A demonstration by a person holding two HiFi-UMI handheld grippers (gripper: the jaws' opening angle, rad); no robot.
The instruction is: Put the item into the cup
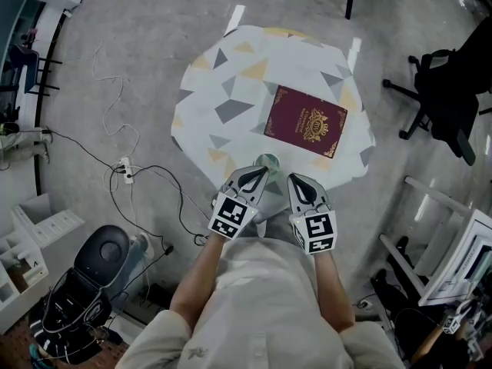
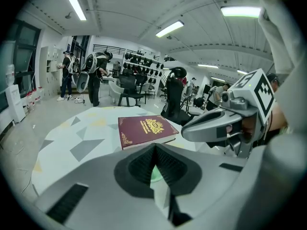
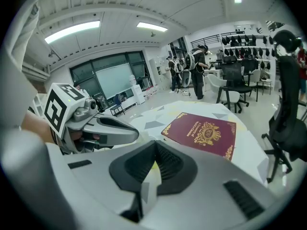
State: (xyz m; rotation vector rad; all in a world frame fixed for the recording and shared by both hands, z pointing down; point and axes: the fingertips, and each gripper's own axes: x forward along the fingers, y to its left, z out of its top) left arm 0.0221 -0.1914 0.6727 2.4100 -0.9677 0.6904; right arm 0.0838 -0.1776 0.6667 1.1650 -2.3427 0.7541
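1. Nearest to us, the left tongs (image 1: pixel 254 177) and the right tongs (image 1: pixel 300 184) are side by side at the near edge of the table (image 1: pixel 223 75). Each pair has its jaws pressed together with nothing between the pads.
2. Just past the tips, between the two tongs, stands a small green cup (image 1: pixel 267 161). We cannot see anything in it, though little of its inside shows.
3. Beyond the cup and a little to the right of the right tongs lies a maroon book (image 1: pixel 306 121), flat, cover up with the gold crest showing. It is well apart from the cup and touched by neither tongs.
4. We take the book for the item, as it is the only loose thing on the table (it looks far too broad for that cup, so we are unsure).
5. Its long axis runs across in front of the tongs, left to right, the right end turned slightly nearer to us.
6. By our judgement the task has not begun: the approach, the grasp, the carry and the drop all remain.
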